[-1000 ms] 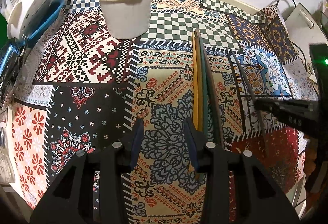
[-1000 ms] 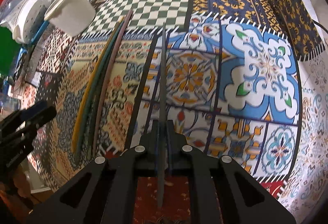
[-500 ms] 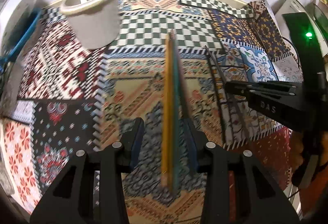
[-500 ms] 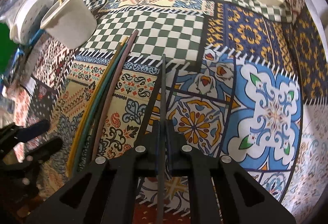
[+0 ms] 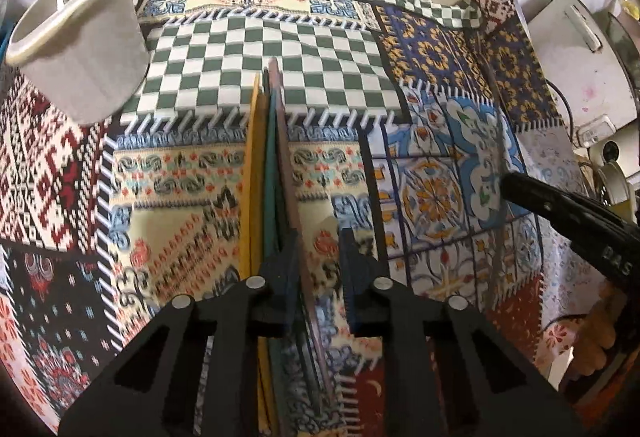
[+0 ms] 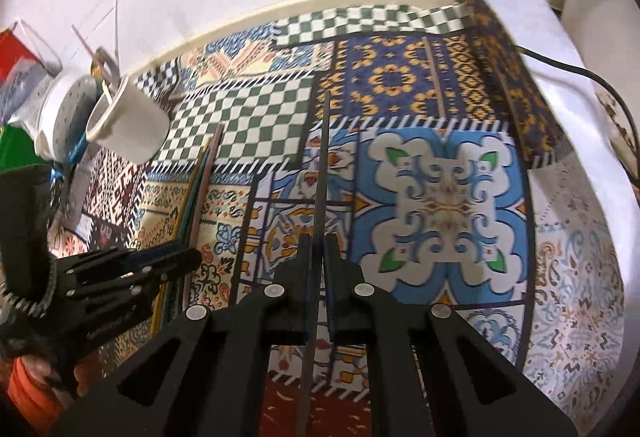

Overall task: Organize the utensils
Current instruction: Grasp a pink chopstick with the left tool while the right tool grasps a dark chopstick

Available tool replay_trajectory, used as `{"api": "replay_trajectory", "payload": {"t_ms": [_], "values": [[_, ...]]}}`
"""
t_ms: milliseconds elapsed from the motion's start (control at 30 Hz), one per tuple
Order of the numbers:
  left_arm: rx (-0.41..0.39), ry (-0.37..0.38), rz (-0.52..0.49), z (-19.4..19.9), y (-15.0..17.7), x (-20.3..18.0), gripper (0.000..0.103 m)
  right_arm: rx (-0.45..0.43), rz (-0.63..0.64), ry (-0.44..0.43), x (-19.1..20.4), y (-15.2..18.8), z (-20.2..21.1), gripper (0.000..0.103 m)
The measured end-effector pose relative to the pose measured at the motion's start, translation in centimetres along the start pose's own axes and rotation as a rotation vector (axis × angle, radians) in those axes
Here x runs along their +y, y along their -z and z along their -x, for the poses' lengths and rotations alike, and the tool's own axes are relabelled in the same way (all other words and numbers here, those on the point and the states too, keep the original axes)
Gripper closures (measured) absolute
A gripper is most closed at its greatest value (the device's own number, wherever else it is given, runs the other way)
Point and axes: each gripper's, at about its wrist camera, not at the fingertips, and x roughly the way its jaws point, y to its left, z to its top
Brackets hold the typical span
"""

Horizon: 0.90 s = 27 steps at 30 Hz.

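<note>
Black jaws of my right gripper point(image 6: 318, 261) are pinching 1 dark chopstick point(image 6: 322, 165) that points toward the far wall. My left gripper point(image 5: 318, 269) is closing — the brown chopstick point(image 5: 285, 173) runs between its fingers, the yellow chopstick point(image 5: 251, 173) and green chopstick point(image 5: 270, 173) just left of them, all over the patchwork cloth point(image 5: 264, 77). The white holder point(image 5: 80, 49) with cutlery stands far left.
</note>
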Motion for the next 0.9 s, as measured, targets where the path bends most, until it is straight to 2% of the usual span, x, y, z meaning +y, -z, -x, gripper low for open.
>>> {"api": "replay_trajectory", "payload": {"t_ms": [300,400,467,633,800,900], "values": [[-0.004,-0.041,-0.019,-0.9,-2.5,-0.1,0.085,0.002,-0.044,0.014,-2.0,-0.3,-0.1,0.098],[0.017,-0.082,-0.042,-1.9,-3.3,-0.4,0.085,-0.012,-0.033,0.011,-1.9,-0.5,0.4,0.099],[-0.003,-0.108,-0.060,-2.0,-3.9,-0.6,0.085,-0.024,-0.022,0.016,-1.7,-0.7,0.8,0.099],[0.007,-0.101,-0.072,-2.8,-5.2,-1.4,0.085,-0.048,-0.017,0.014,-1.6,-0.9,1.8,0.099],[0.031,-0.075,-0.156,-3.7,-5.2,-4.1,0.085,-0.060,-0.016,0.015,-1.7,-1.0,2.3,0.099],[0.034,-0.092,-0.195,-4.2,-5.1,-5.7,0.085,-0.065,-0.018,0.013,-1.8,-1.0,2.5,0.099]]}}
